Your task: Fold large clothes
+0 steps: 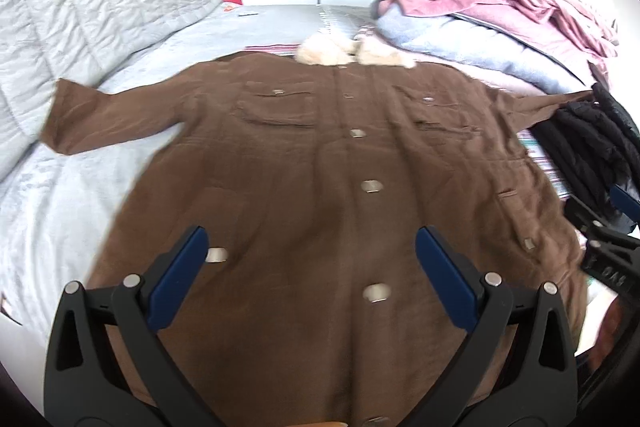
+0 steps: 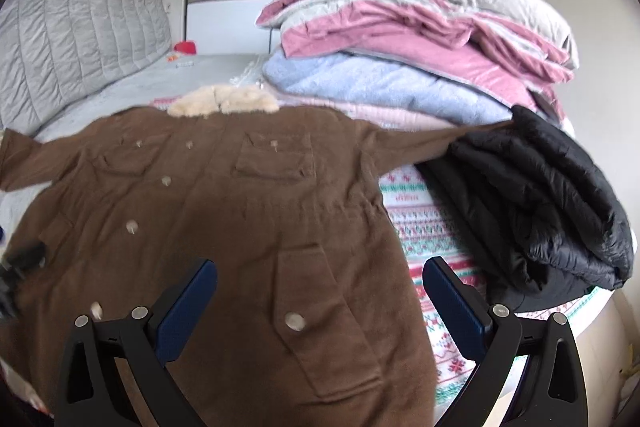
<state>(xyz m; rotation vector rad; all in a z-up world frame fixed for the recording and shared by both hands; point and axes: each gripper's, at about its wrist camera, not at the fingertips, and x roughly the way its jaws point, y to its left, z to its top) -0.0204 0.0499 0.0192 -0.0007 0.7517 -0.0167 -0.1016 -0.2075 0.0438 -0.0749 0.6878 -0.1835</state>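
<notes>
The left gripper (image 1: 312, 255) hangs with its blue pads spread wide over the lower front of the brown coat (image 1: 320, 167), gripping nothing. The right gripper (image 2: 320, 287) is equally wide and empty, poised over the coat's right hem edge, one pad above the cloth and the other above the patterned blanket (image 2: 416, 227).

The coat lies face up and buttoned on the bed (image 1: 100, 187), spread flat with its fur collar (image 1: 344, 53) at the far end and both sleeves stretched out sideways. No fold shows in it, so the laying-out looks done and every fold is left. A folded black jacket (image 2: 552, 203) beside it may be a finished piece, though blur makes that uncertain. A stack of bedding (image 2: 400, 47) sits behind.
</notes>
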